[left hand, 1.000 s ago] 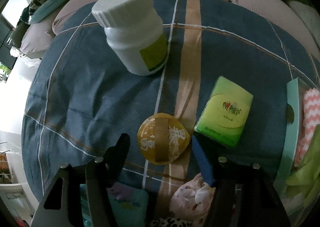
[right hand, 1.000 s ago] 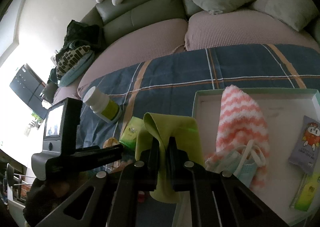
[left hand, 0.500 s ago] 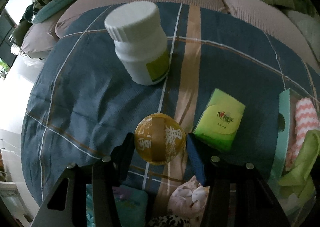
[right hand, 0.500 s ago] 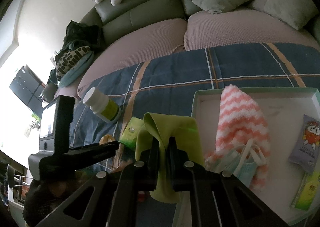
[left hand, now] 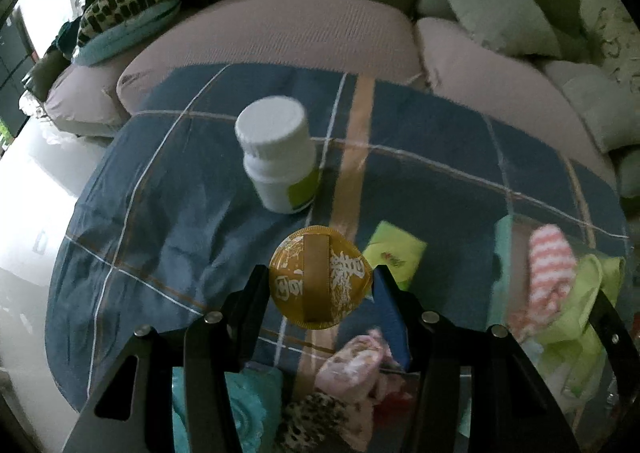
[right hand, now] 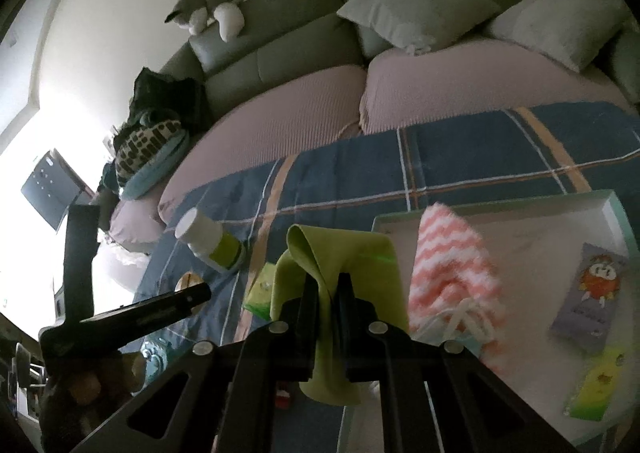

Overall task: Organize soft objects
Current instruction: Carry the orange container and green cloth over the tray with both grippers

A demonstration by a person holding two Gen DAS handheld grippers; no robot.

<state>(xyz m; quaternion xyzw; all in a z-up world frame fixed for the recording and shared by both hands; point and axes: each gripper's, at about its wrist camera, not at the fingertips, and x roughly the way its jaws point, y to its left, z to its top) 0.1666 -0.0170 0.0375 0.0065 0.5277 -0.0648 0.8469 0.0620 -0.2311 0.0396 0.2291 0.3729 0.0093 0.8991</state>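
Observation:
My left gripper [left hand: 318, 285] is shut on a round gold packet [left hand: 319, 278] with white characters and holds it above the blue plaid cloth [left hand: 180, 213]. My right gripper [right hand: 329, 285] is shut on a lime green cloth [right hand: 340, 253], held up by the left edge of the white tray [right hand: 520, 229]. The tray holds a pink-and-white striped sock [right hand: 452, 265], a face mask [right hand: 460, 317] and small packets [right hand: 588, 293]. The green cloth [left hand: 576, 317] and the sock [left hand: 550, 269] also show at the right of the left wrist view.
A white pill bottle [left hand: 280, 157] stands on the cloth, a green tissue pack [left hand: 394, 253] lies right of the gold packet. A pink floral fabric [left hand: 356, 369] and a teal pouch [left hand: 248, 405] lie near the front. A sofa [right hand: 440, 65] with cushions lies behind.
My left gripper closed on the gold packet and lifted it off the cloth, pulling back from the bottle. My right gripper still holds the green cloth and has risen slightly.

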